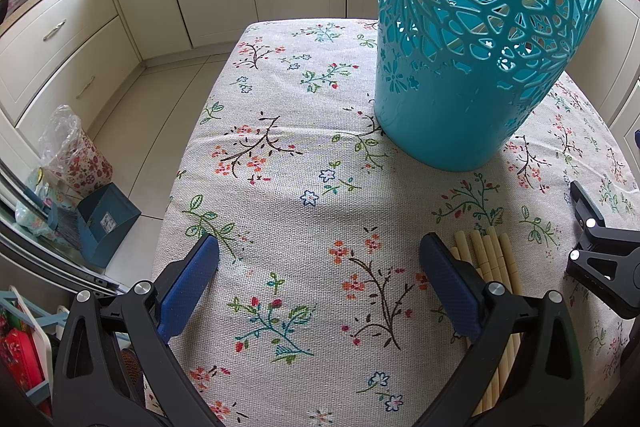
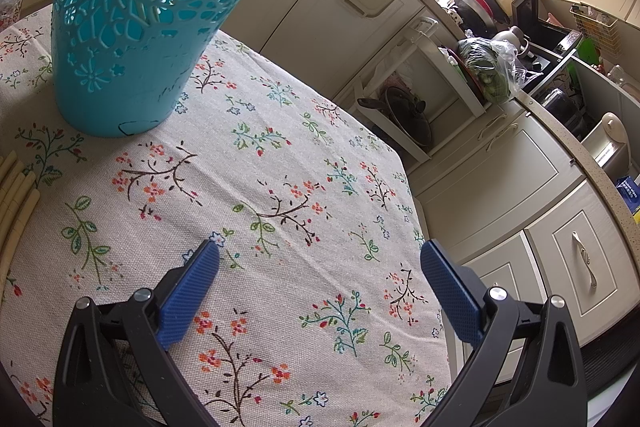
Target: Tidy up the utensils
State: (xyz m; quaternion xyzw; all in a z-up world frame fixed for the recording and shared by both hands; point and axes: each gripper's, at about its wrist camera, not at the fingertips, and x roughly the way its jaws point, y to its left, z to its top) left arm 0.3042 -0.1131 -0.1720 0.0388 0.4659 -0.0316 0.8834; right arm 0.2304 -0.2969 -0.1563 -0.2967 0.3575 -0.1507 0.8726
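My left claw (image 1: 319, 281) is wide open, nothing between the blue pads, hovering low over the floral-cloth surface (image 1: 280, 155). Bare cloth under it. Just right of its right finger lies the bundle of pale chopsticks (image 1: 490, 255), flat on the cloth, tips toward the holder, partly hidden under that finger (can't count them cleanly, several). Beyond them, upright on the surface, stands the teal cut-out holder (image 1: 472, 39), near the chopsticks but not touching. Through the cut-outs I see something pale inside, could be a divider or a utensil, can't tell.

Further right in the left view, the black frame of my right claw (image 2: 320, 281) pokes in beside the chopsticks. From its own camera it is also spread open and empty, over bare cloth, well right of the bundle. The chopstick ends show only at the far left edge there, with the holder at upper left.

Progress: basically not started, as far as I can judge. Chopsticks are all loose on the surface, none gripped, none visibly sticking out of the holder's rim (rim is cut off in both views, so not certain). Left to do: close a claw on the chopsticks, lift, tip upright, drop into the holder. Left claw is the nearer one.
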